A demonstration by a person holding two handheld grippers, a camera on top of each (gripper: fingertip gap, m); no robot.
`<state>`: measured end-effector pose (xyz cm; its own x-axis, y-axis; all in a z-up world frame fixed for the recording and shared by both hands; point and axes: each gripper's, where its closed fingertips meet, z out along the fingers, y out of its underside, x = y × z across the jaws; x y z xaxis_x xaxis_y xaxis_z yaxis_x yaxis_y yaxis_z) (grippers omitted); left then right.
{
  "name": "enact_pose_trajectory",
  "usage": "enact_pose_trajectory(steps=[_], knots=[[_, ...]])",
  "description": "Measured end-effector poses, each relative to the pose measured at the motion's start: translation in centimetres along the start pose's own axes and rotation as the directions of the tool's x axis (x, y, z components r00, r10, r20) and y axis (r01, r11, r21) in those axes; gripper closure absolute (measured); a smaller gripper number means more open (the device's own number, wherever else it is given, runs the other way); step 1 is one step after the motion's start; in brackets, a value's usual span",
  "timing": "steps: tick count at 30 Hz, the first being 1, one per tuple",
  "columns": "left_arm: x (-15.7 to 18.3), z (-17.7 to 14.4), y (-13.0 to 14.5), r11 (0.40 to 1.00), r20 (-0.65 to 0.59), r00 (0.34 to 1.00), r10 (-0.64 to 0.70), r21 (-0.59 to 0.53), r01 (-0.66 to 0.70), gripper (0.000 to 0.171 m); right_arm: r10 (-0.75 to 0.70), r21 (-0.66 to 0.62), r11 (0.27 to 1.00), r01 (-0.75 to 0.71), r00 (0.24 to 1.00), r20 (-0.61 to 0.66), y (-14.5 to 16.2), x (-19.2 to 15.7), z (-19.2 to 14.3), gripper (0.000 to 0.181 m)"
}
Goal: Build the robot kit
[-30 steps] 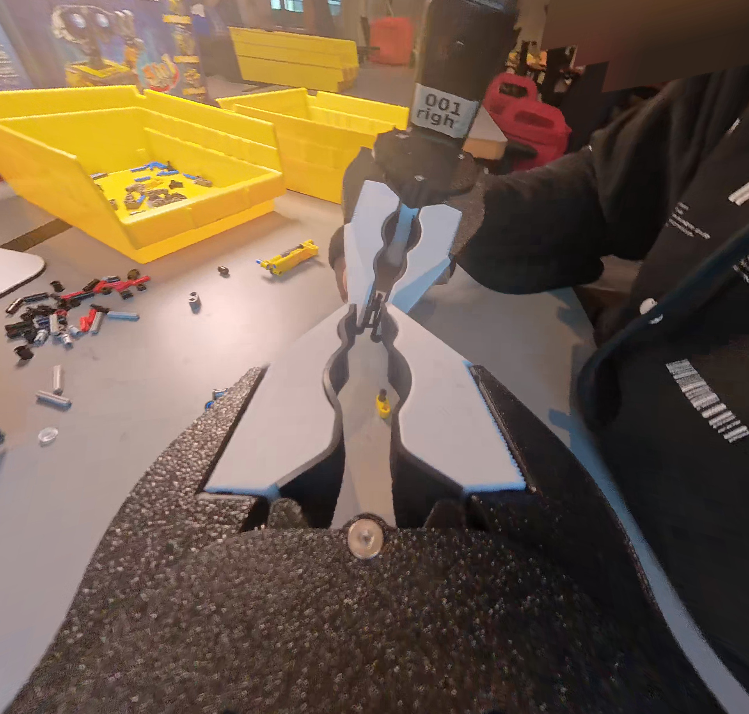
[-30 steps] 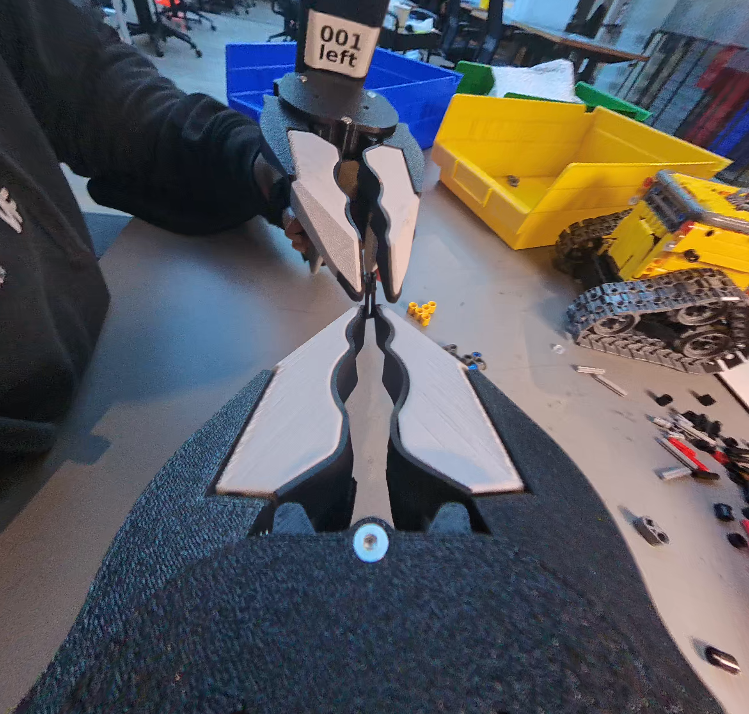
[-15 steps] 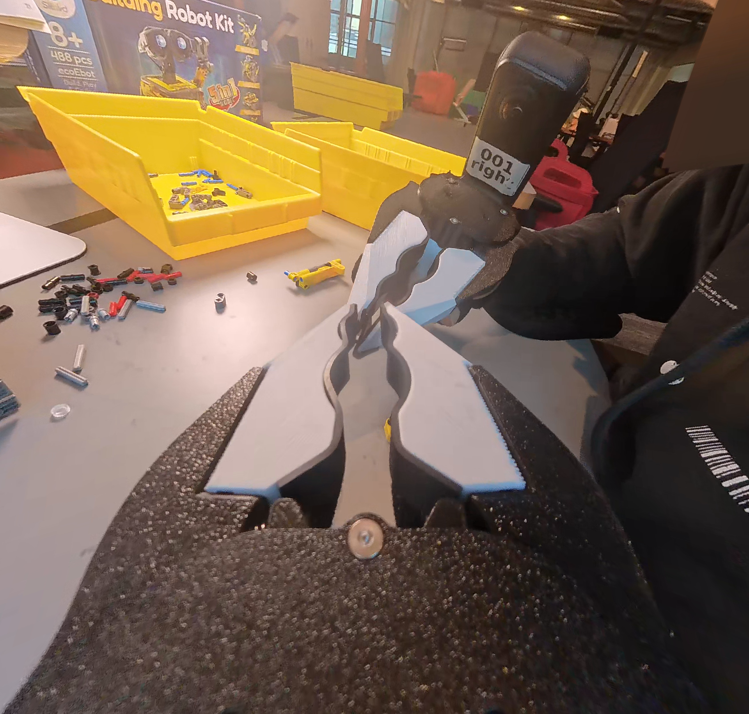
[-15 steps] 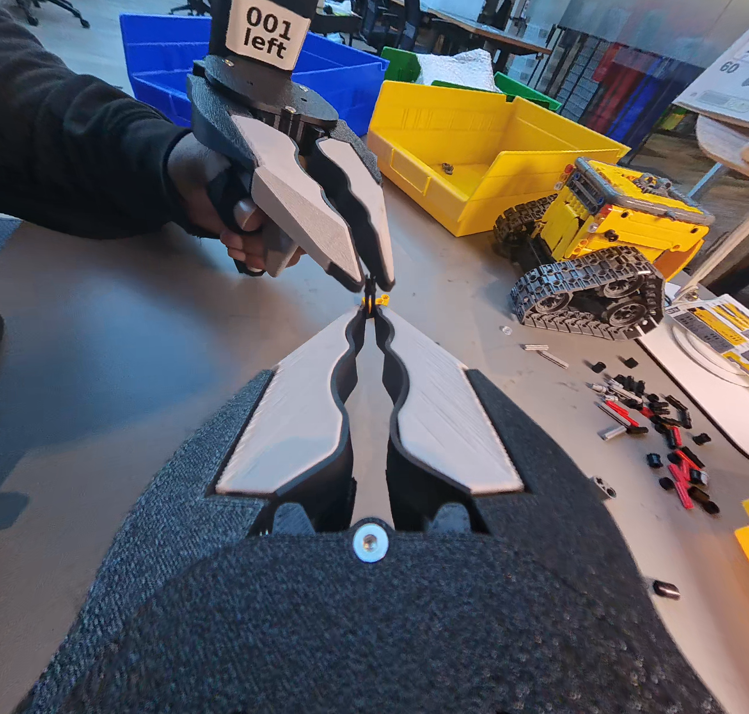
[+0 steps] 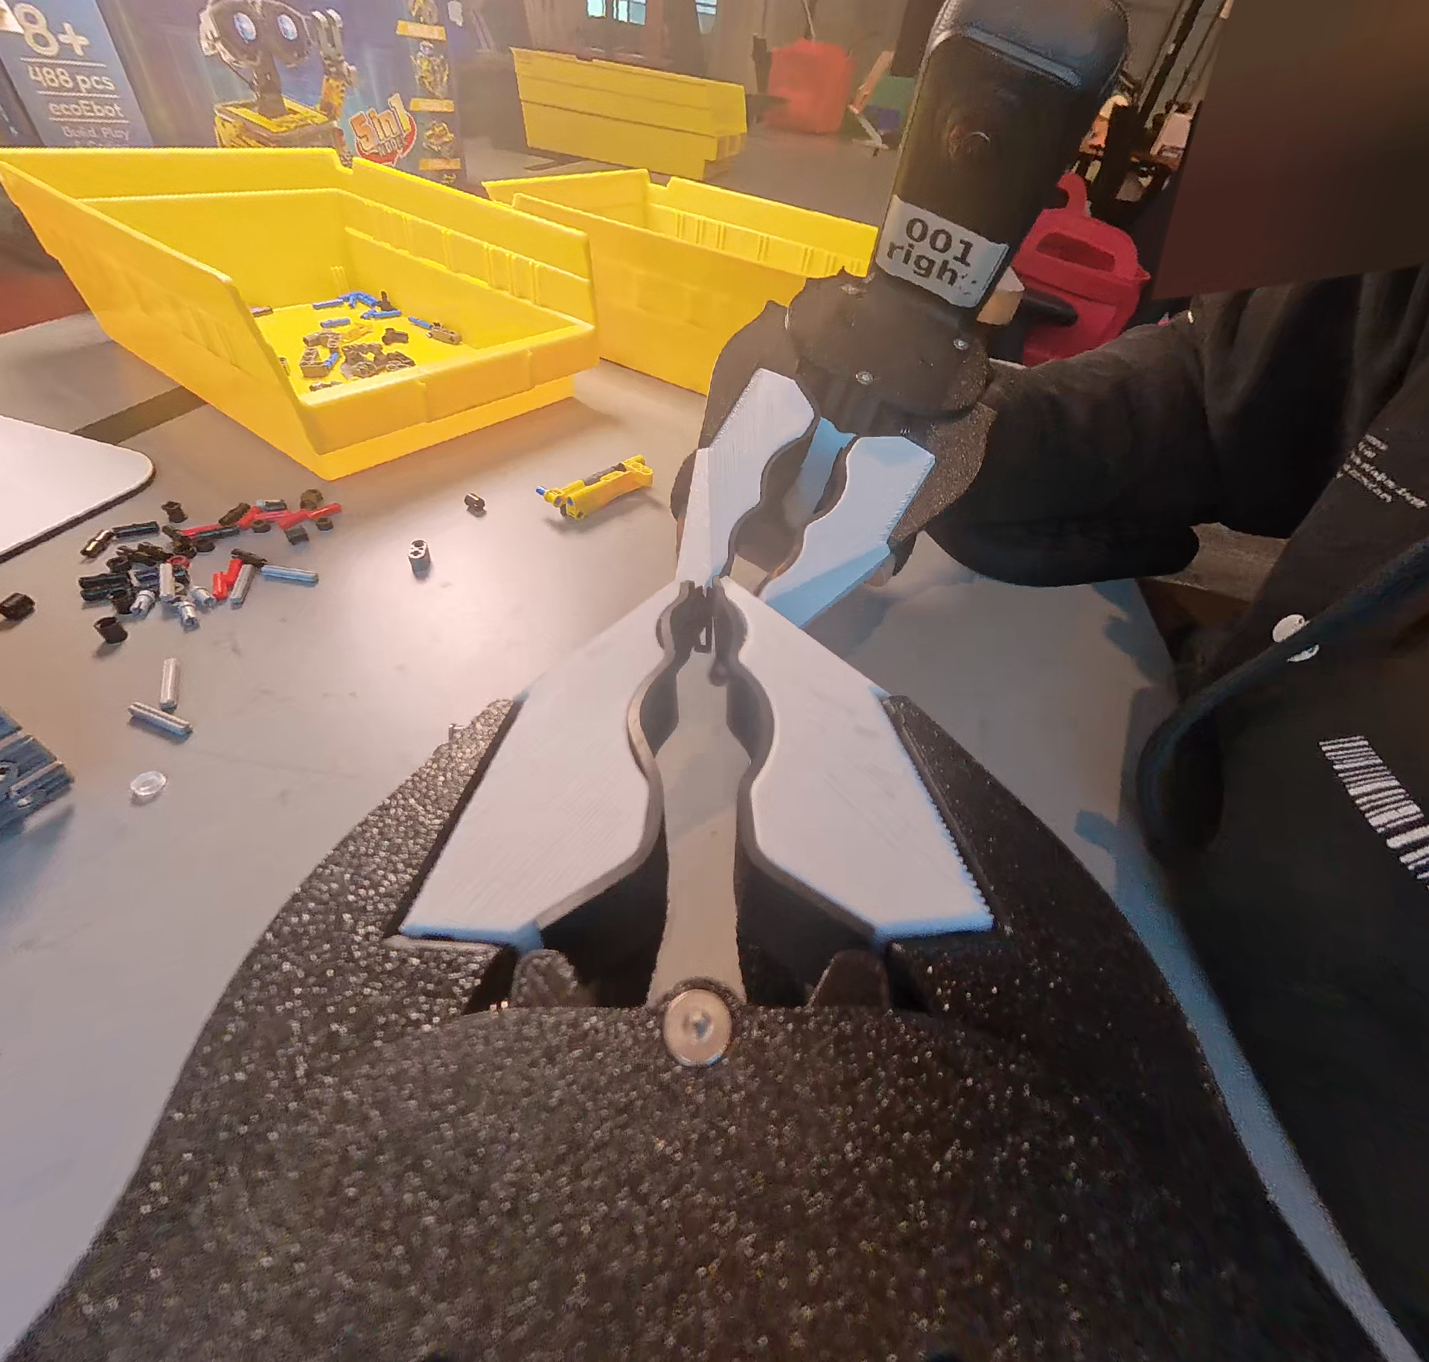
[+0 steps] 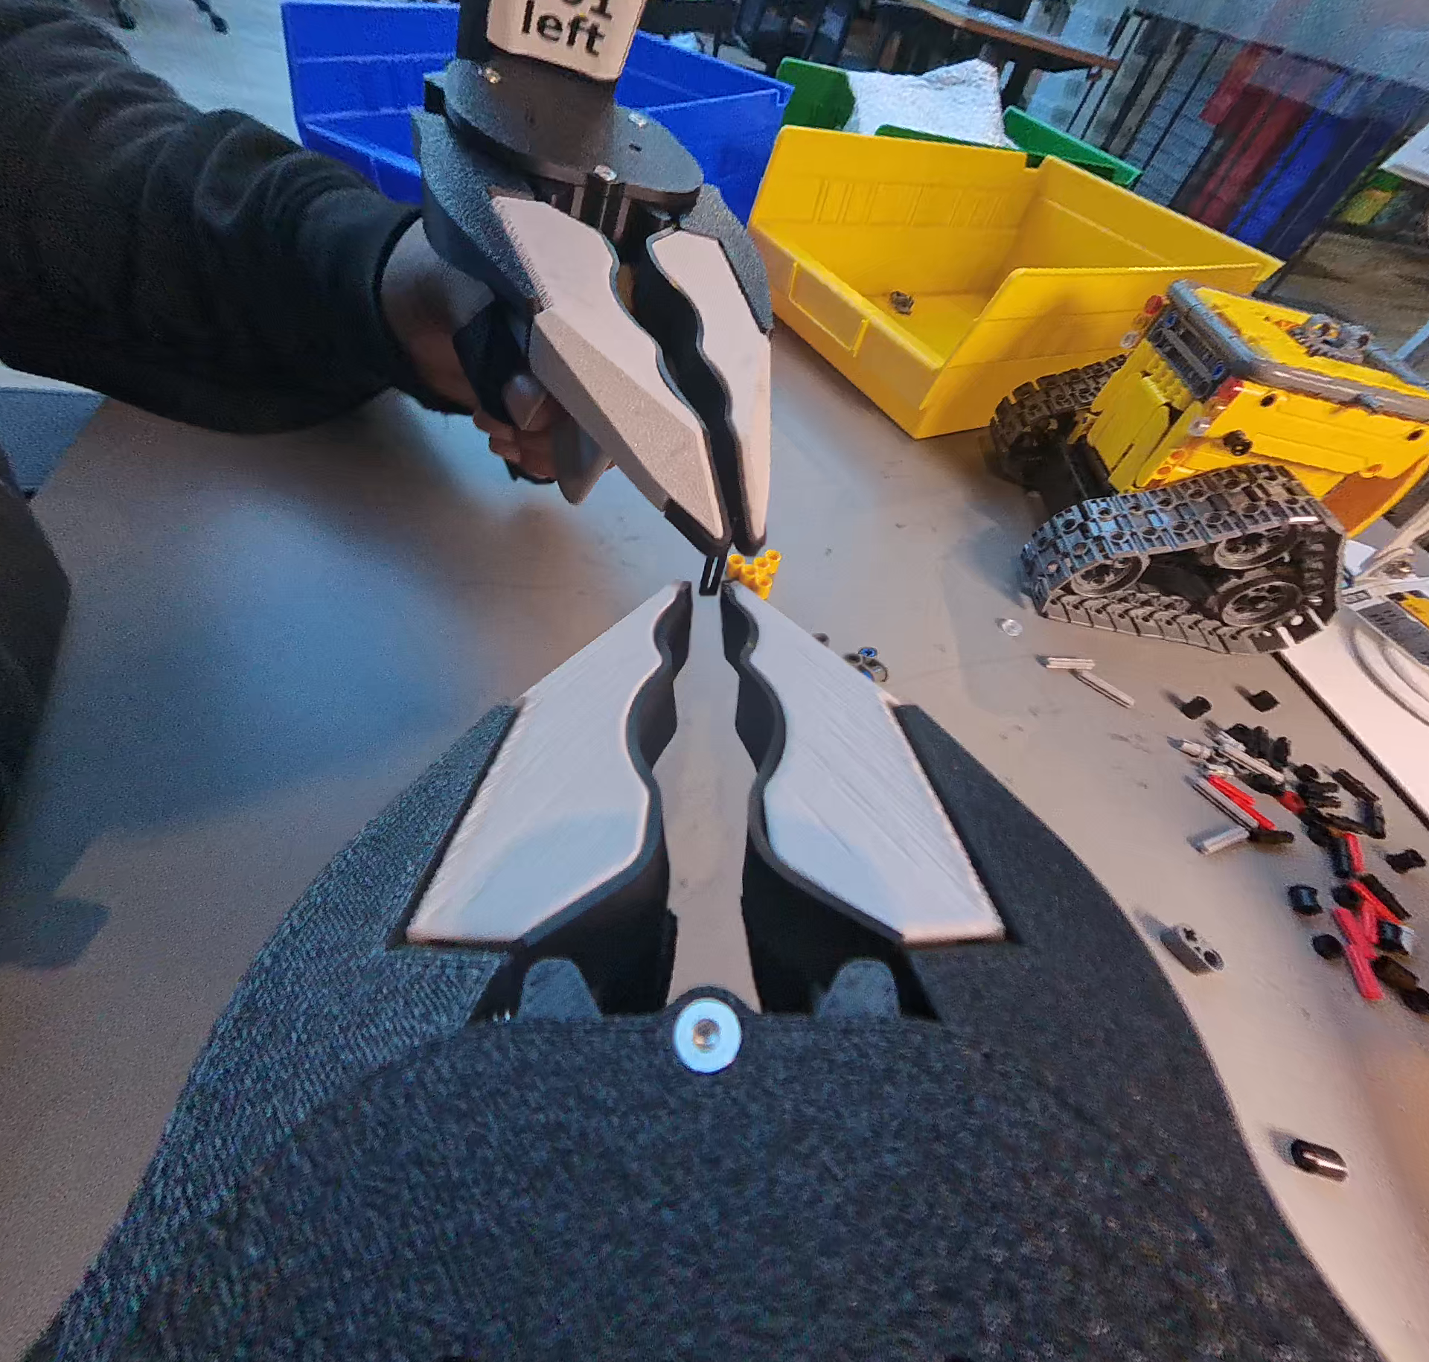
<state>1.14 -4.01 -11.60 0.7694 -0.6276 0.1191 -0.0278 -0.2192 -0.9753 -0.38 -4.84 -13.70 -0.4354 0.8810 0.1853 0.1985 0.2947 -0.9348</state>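
Nearest you, the left gripper [image 5: 702,615] has its two grey, ribbed, wavy-edged fingers pinched onto one small black part [image 5: 700,629], which sits above the desk [image 5: 309,745] at the spot where both grippers meet tip to tip. Your right gripper [image 6: 705,590] has its two fingers a narrow gap apart, and the part's lower end hangs just between their tips. A second ago those right fingers were closed on the part too; now they have let go, and only the left pair grips it. Just past the tips, one cluster of yellow bricks [image 6: 754,569] lies on the smooth grey desk. In the left wrist view, two grey pins [image 5: 158,706] lie near the gripper, then one scattered pile of black, red and grey pieces [image 5: 170,552], and one yellow-and-black assembly [image 5: 595,486]. Behind those stand two yellow plastic bins [image 5: 433,397] [image 5: 696,296], the nearer holding loose pieces, with a third [image 5: 626,103] far back and one printed box [image 5: 232,33]. In the right wrist view, one yellow tracked model [image 6: 1206,497] with two black tracks stands near one yellow bin [image 6: 966,366]; one blue bin [image 6: 363,72] is farther off.
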Motion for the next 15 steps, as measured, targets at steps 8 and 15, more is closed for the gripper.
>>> enact_pose_trajectory(steps=[8, 15], knots=[[0.2, -0.1, 3.0, 0.981, -0.057, 0.997, -0.053, -0.187, 0.041, 0.168, 0.027, -0.23, 0.973, 0.034, 0.966, 0.257, 4.4, -2.2, -2.2, 0.16], [1.4, 0.8, 4.6, 0.966, -0.106, 0.992, -0.065, -0.255, 0.037, 0.168, 0.0, -0.318, 0.943, 0.099, 0.955, 0.297, 6.6, -3.6, -1.4, 0.16]])
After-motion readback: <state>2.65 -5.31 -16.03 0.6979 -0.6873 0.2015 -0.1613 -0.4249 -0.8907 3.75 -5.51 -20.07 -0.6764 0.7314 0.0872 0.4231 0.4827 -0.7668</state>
